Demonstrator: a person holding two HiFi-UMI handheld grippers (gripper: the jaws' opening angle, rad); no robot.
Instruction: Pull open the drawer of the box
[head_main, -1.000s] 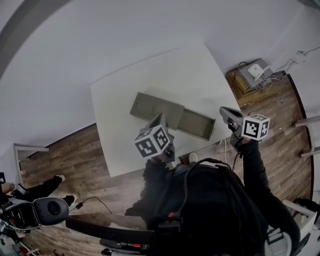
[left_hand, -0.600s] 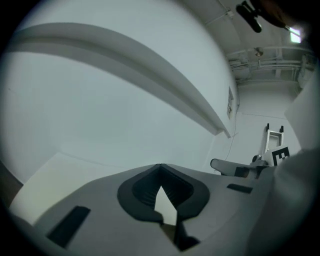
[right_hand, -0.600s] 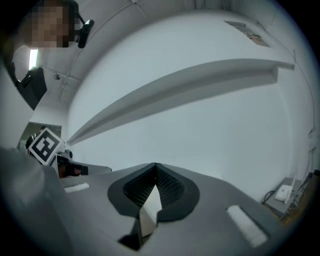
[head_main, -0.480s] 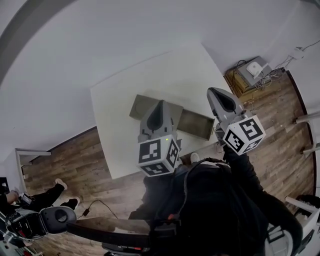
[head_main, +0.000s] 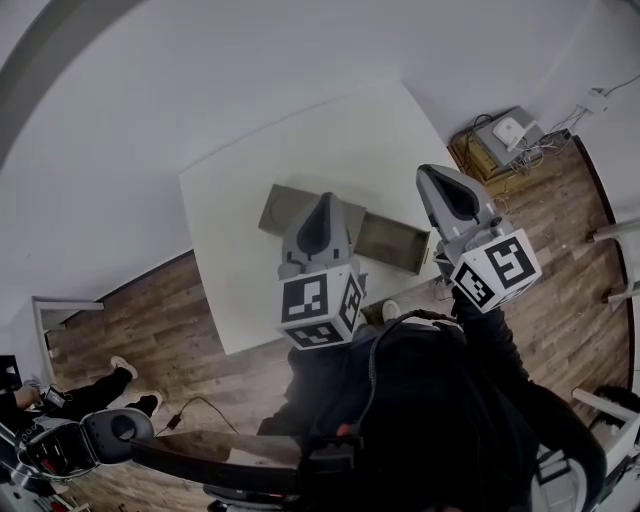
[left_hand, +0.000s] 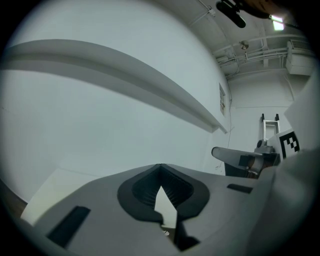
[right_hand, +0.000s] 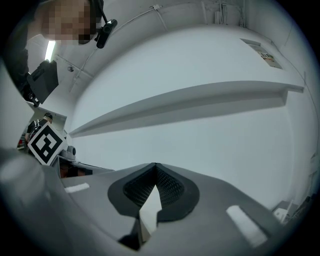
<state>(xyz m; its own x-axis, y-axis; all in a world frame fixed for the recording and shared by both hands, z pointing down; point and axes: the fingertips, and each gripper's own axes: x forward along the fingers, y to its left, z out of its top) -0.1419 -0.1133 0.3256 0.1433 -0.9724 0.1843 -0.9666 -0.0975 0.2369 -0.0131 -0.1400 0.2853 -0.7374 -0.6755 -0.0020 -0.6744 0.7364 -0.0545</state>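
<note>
Already, drawer out of box on tbl.

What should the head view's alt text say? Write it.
The left gripper and right gripper hang raised over a white table, claws shut and empty. Beneath them lies an olive box, its drawer pulled open.

No legible text, brand or number anywhere in the views.
Left marker cube and right marker cube: black-and-white square code patterns, not letters or digits.
Wall notice, seen in both gripper views: printed, too small and distorted to read.
</note>
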